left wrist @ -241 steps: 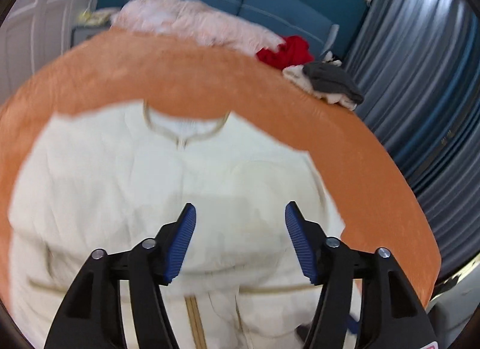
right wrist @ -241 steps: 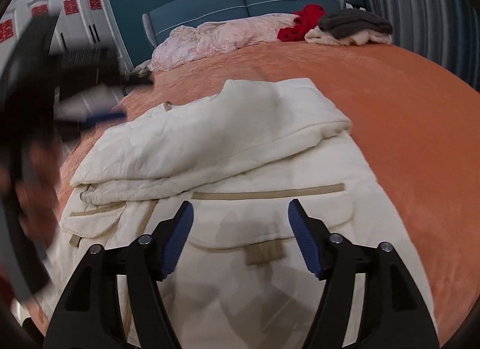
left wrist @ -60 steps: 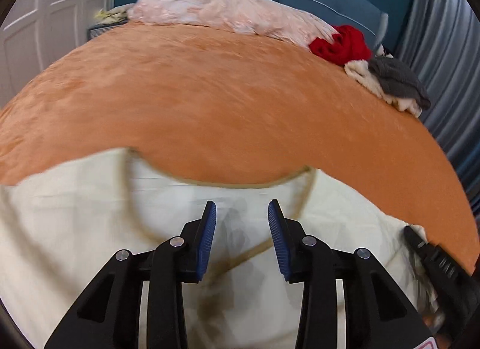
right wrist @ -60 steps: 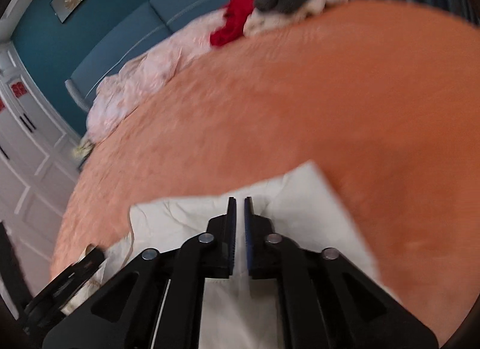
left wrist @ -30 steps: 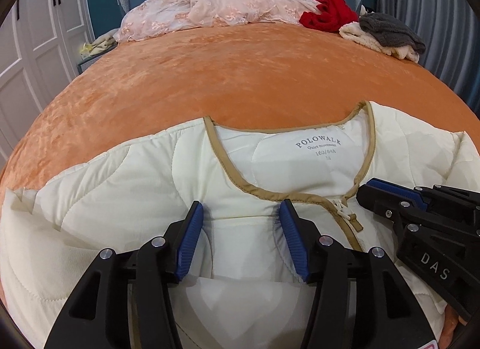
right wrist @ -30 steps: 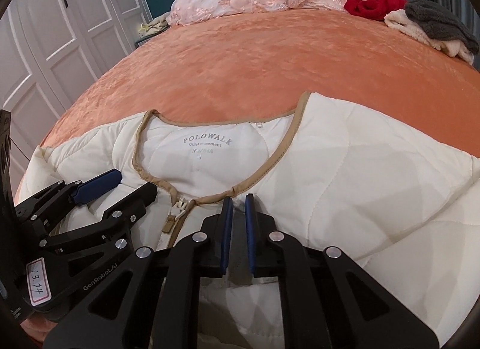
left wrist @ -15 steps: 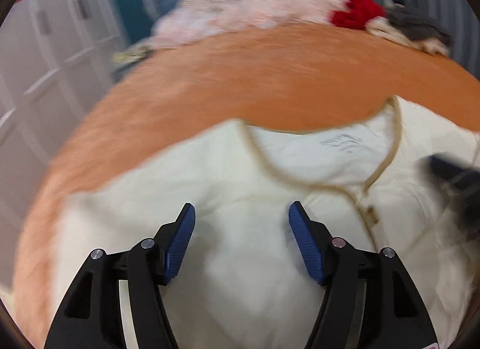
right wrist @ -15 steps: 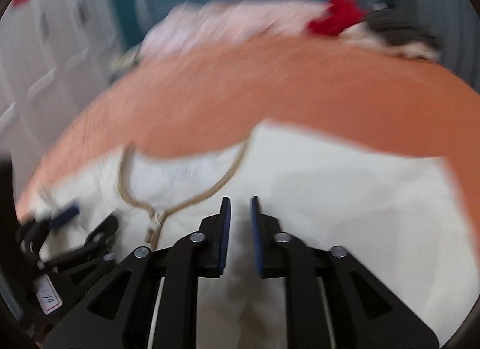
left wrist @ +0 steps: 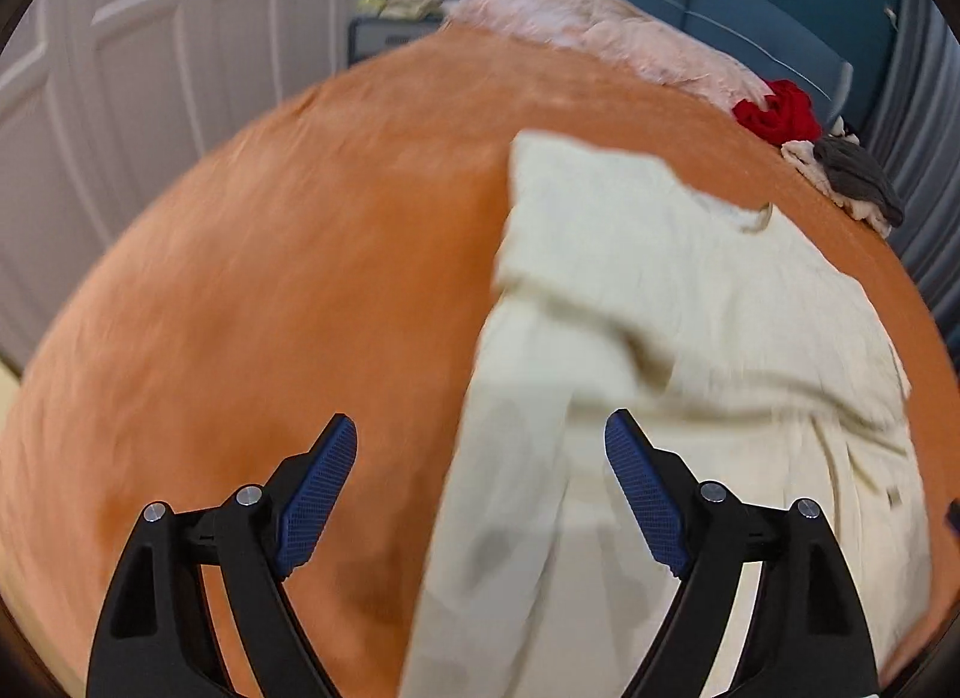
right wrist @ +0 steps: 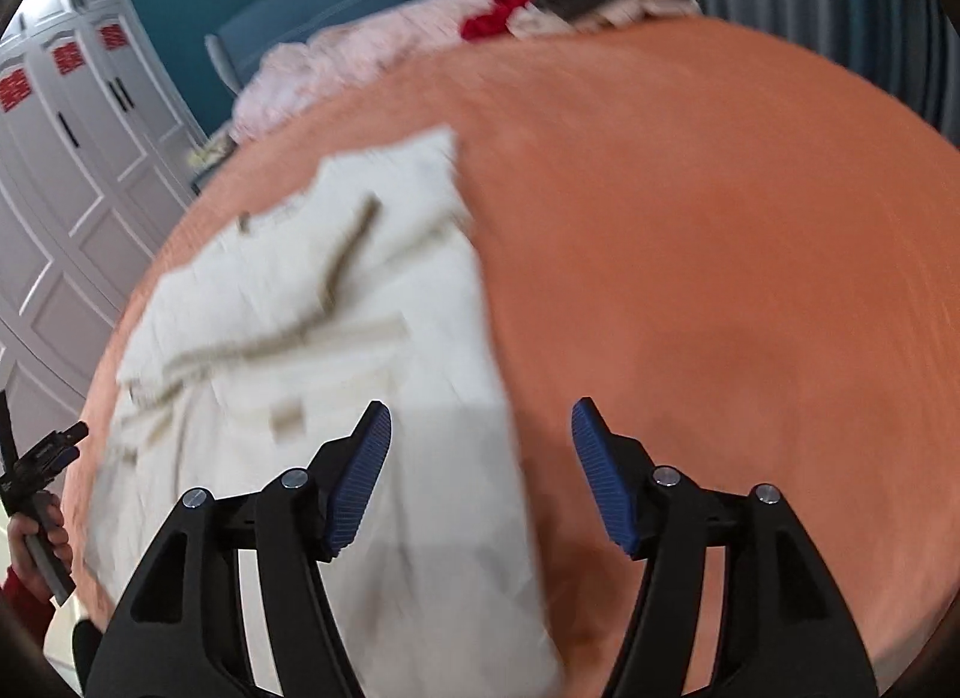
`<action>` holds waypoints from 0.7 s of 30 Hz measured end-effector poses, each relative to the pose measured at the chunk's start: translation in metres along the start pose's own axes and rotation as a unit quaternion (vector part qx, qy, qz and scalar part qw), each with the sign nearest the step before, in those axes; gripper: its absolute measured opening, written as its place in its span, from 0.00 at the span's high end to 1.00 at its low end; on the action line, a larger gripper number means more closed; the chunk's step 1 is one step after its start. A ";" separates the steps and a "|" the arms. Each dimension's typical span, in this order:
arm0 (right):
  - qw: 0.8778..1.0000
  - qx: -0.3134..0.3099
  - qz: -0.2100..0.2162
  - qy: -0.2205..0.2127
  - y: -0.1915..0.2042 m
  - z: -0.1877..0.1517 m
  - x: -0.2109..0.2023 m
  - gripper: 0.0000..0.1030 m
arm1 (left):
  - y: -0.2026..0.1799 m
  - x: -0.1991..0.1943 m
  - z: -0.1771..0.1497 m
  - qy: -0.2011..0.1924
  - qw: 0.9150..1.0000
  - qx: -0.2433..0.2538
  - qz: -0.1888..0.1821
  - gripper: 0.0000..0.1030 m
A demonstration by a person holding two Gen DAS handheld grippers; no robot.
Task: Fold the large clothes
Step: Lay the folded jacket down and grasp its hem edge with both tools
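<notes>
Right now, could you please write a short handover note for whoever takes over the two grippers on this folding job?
Left gripper: fingers opening, nothing pinched; the jacket's left edge lies below the gap.
Right gripper: fingers opening, nothing held; it hangs over the jacket's right edge.
Jacket: cream, quilted, lying partly folded on the orange bedspread, not gripped by either tool.
Other clothes sit piled at the head of the bed.
Done: jacket laid down and released.
Left: probably the side folds, then the pile; the frames are blurred, so check the layers first.
</notes>
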State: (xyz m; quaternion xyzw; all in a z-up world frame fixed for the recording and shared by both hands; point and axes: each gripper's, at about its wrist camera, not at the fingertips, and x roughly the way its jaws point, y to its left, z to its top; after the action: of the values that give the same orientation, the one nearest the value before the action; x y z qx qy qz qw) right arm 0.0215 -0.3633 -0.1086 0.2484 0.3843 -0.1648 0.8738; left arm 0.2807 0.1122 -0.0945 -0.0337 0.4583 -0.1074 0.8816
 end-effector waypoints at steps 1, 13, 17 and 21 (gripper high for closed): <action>1.000 0.006 0.000 0.010 -0.006 -0.009 -0.002 0.41 | 0.010 -0.004 -0.012 0.014 1.000 -0.014 -0.008 0.20; 0.992 0.079 0.081 0.065 -0.005 -0.075 -0.008 0.35 | 0.020 -0.020 -0.081 0.075 0.990 -0.087 -0.081 0.20; 0.984 0.126 0.112 0.064 -0.014 -0.076 -0.007 0.51 | 0.011 -0.023 -0.083 0.079 0.990 -0.080 -0.083 0.45; 0.978 0.142 0.136 0.075 -0.017 -0.074 -0.011 0.92 | 0.005 -0.034 -0.083 0.075 0.992 -0.065 -0.078 0.86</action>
State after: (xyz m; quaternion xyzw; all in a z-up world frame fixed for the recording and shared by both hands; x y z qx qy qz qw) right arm -0.0369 -0.3346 -0.1487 0.4316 0.3841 -0.0779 0.8125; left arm 0.1953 0.1280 -0.1158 -0.1182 0.5253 -0.1479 0.8296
